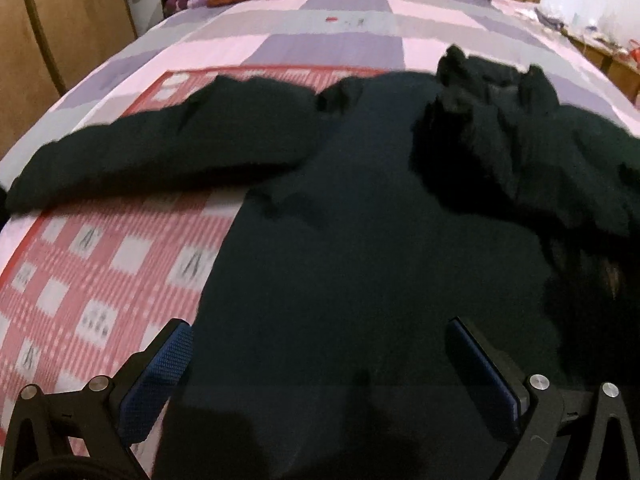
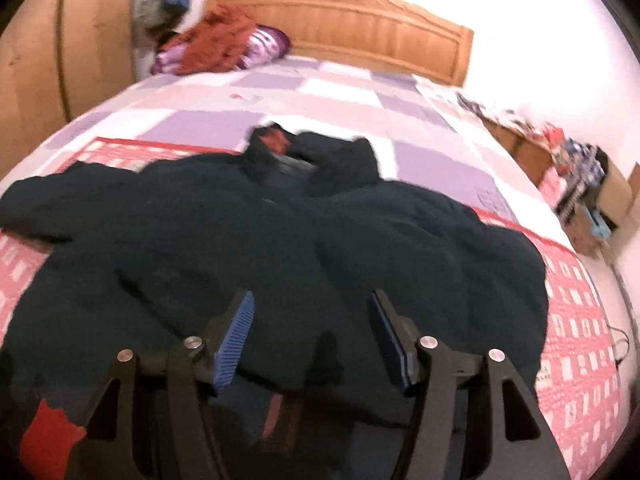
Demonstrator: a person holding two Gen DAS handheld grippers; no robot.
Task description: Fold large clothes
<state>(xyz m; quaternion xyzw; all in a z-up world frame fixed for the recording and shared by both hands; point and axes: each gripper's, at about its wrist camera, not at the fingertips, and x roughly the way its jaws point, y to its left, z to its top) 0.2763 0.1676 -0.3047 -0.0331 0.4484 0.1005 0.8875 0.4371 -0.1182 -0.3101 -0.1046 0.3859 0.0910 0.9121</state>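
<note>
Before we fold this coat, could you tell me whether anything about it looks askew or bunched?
Yes. The dark coat lies flat on the bed with one sleeve spread out, but the other side is crumpled in a heap near the collar.

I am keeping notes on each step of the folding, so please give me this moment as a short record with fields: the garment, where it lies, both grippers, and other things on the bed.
garment: dark jacket, spread out, left sleeve stretched sideways, collar towards the headboard
surface: red checked sheet over a lilac patchwork bedcover
left gripper: open, above the jacket, nothing gripped
right gripper: open, above the jacket, nothing gripped
other: pile of clothes near the headboard
</note>
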